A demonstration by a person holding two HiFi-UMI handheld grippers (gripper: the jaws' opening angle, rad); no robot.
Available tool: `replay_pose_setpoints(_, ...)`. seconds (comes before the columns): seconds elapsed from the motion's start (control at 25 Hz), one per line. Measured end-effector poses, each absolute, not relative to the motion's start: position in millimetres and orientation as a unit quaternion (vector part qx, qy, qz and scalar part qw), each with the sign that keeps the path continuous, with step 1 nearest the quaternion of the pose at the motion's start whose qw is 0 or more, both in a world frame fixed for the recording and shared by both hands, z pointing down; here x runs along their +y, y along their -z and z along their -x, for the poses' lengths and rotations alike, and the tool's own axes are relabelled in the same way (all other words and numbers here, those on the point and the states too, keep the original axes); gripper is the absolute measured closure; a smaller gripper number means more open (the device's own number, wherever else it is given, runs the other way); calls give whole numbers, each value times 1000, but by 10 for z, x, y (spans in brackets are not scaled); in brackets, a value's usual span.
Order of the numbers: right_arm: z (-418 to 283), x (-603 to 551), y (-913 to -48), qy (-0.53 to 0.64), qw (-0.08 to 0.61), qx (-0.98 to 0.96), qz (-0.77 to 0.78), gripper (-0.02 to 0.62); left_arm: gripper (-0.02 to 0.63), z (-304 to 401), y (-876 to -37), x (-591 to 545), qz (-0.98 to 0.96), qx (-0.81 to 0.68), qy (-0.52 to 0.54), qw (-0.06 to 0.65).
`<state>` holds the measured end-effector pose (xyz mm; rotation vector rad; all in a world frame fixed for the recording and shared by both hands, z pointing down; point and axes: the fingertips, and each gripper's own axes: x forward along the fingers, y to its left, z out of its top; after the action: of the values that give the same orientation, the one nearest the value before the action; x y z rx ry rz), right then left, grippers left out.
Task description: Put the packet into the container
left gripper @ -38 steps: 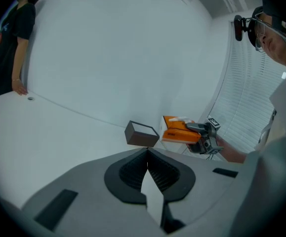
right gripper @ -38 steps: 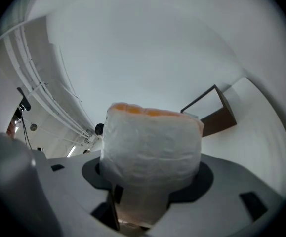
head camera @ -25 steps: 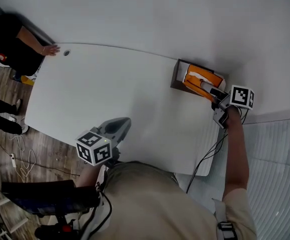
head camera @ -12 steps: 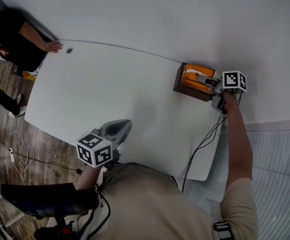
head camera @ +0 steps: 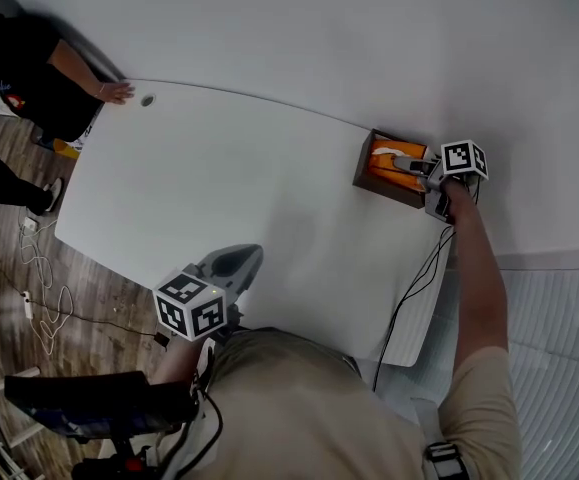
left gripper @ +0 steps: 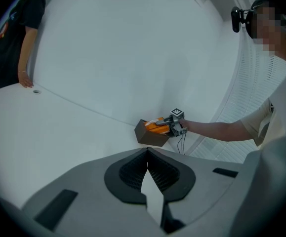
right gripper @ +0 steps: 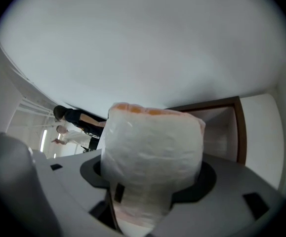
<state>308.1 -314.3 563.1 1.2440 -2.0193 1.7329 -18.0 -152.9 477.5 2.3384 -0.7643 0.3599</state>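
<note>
A brown open container (head camera: 365, 175) stands at the table's far right corner. The orange and white packet (head camera: 381, 155) sits over its opening, and my right gripper (head camera: 403, 162) is shut on it. In the right gripper view the packet (right gripper: 152, 147) bulges between the jaws, with the container's inside (right gripper: 226, 127) just behind it. These jaws have just been opening a little, with the packet still between them. My left gripper (head camera: 245, 255) rests shut and empty at the table's near edge. From the left gripper view the container (left gripper: 145, 135) and the right gripper (left gripper: 166, 127) show far ahead.
The white table (head camera: 219, 188) has a small round hole (head camera: 148, 99) at its far left corner. A person in black (head camera: 29, 68) stands there with a hand (head camera: 119, 92) on the table. A black cable (head camera: 414, 288) runs from my right gripper down past the table's right edge.
My right gripper has sunk with the packet, from above the container's near side down into its opening. The left gripper has stayed where it was.
</note>
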Motion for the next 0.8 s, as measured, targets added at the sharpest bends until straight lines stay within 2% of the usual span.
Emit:
replay_pose_setpoints(0.24,-3145,-3092,-5622,-560,176,-688,-427,260,601,188,-4788,-1533,-891,-294,-139,318)
replay_pose_setpoints(0.44,-3321,-3006,-5565,-557,168,-684,-439,238,601,153,-4794,-1514,-893,-289,-140,315)
replay_pose_setpoints(0.64,-3581,-2914,-5520,-519,199,-677,-482,238,601,192,-4825,-1512,-893,-290,-143,311)
replay_pose_setpoints(0.8,-3614,-2951,-5477,-500,197,-681,-498,242,601,161,-4827,-1504,-895,-285,-145,311)
